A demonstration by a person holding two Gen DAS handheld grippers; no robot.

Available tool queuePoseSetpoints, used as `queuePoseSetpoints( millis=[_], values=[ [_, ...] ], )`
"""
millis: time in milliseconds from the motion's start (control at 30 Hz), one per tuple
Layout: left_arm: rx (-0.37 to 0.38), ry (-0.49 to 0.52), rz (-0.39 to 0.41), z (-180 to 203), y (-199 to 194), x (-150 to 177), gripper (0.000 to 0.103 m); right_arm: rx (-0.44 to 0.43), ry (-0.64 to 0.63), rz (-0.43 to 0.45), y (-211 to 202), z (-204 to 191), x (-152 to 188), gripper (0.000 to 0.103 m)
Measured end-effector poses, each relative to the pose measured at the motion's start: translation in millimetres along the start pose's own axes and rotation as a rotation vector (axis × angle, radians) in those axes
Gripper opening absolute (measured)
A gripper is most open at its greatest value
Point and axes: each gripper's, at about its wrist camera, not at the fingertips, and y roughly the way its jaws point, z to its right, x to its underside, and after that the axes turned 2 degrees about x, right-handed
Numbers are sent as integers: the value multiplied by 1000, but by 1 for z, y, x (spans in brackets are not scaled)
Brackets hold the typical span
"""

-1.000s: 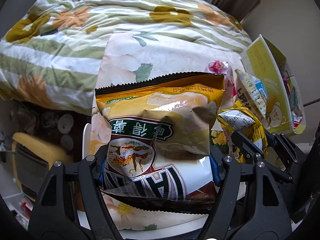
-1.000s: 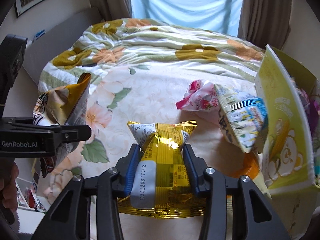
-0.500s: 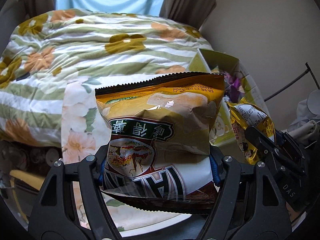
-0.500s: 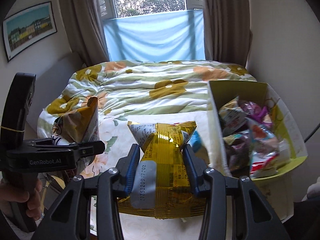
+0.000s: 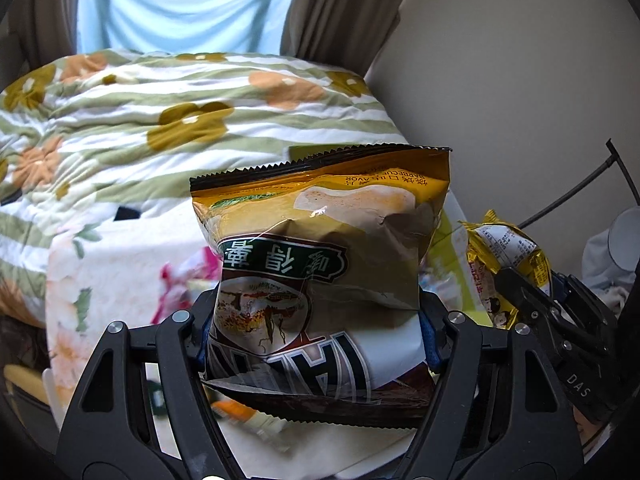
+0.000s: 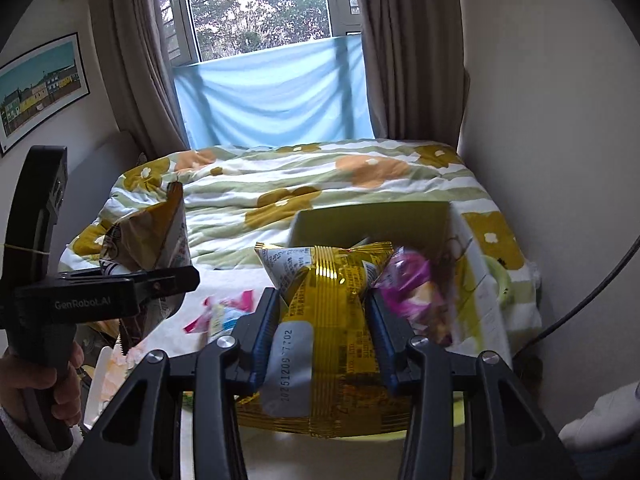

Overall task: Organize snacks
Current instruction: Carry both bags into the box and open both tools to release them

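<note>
Left gripper point(image 5: 316, 336) jaws clamped on chip bag point(image 5: 320, 264), right gripper point(image 6: 320, 340) jaws clamped on gold snack packet point(image 6: 324, 320), both above bed, beside yellow-green box point(image 6: 372, 220). Risk: puffy bags slip; box crowded, drop could miss.

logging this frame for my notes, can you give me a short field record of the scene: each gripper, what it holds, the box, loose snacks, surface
left gripper: shut on the large chip bag, held up off the bed
right gripper: shut on the gold snack packet, held above the near edge of the box
box: yellow-green snack box, open, already holding wrapped snacks, including a purple packet
loose snacks: a pink and blue packet on the floral cloth; others blurred
surface: bed with flowered quilt
</note>
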Motion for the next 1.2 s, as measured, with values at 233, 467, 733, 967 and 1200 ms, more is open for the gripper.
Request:
queuePoseSetpoints(
  millis=[233,467,733,967,1200],
  values=[
    [-43,21,-37,60,73,-34,71,-38,-13,-18,27,70,-28,41],
    [-101,23,-86,81,121,-54,75,-78,-14,-56,60,105,-42,41],
    [-163,-7,-109,59,129,-51,103,-87,26,-90,76,119,-44,41],
    [-169,-13,-73,41,99,-31,102,-87,30,-97,82,119,-50,41],
    [-181,3,-63,32,83,-22,103,-109,43,-126,108,113,-62,41]
  ],
)
